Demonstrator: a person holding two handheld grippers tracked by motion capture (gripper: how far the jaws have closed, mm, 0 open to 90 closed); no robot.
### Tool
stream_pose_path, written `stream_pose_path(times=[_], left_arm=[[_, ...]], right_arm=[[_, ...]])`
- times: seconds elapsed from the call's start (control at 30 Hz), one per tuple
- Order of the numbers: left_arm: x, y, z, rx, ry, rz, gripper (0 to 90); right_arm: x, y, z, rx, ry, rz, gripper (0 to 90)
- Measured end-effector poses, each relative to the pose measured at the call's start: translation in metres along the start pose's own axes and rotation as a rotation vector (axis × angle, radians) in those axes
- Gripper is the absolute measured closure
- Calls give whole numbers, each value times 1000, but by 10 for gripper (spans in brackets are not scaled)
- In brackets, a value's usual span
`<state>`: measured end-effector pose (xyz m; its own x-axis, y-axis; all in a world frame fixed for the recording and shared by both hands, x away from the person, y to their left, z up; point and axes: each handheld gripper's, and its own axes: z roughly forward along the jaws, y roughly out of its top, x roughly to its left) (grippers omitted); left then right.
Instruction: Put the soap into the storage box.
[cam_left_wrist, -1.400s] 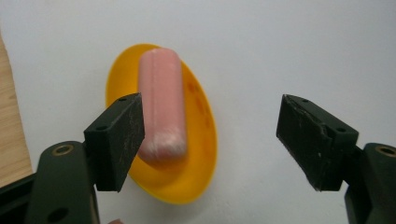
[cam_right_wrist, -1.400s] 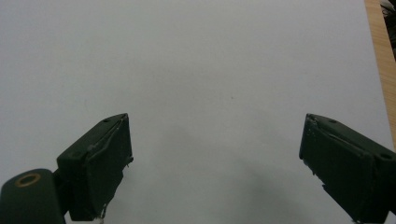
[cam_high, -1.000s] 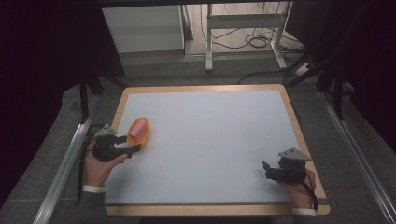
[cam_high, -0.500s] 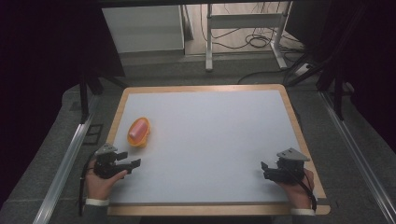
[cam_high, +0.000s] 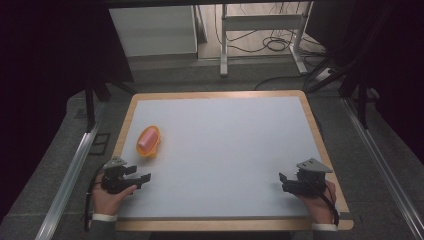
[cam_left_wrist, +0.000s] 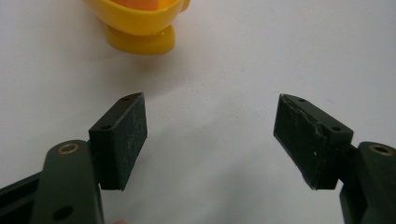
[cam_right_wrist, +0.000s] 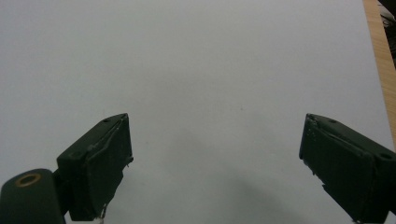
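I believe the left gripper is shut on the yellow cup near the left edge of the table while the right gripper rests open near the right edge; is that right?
Not quite. The left gripper is open and empty; the left gripper view shows its jaws spread apart, with the yellow cup beyond them, untouched. The rest stands: the cup sits near the table's left edge, and the right gripper is open near the right edge.

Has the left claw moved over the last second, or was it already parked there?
Yes. The left claw has drawn back from beside the yellow cup toward the table's near edge. Its jaws stand open, empty. The cup stayed put.
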<state>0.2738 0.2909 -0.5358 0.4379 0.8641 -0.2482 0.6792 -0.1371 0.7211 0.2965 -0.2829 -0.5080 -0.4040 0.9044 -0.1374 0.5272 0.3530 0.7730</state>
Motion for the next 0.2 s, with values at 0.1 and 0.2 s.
stream_pose_path(times=[0.1, 0.2], left_arm=[[1, 1, 0, -5, 5, -3, 265], [3, 3, 1, -1, -3, -2, 264]], right_arm=[[0, 0, 1, 3, 0, -1, 90], [0, 0, 0, -1, -1, -2, 90]])
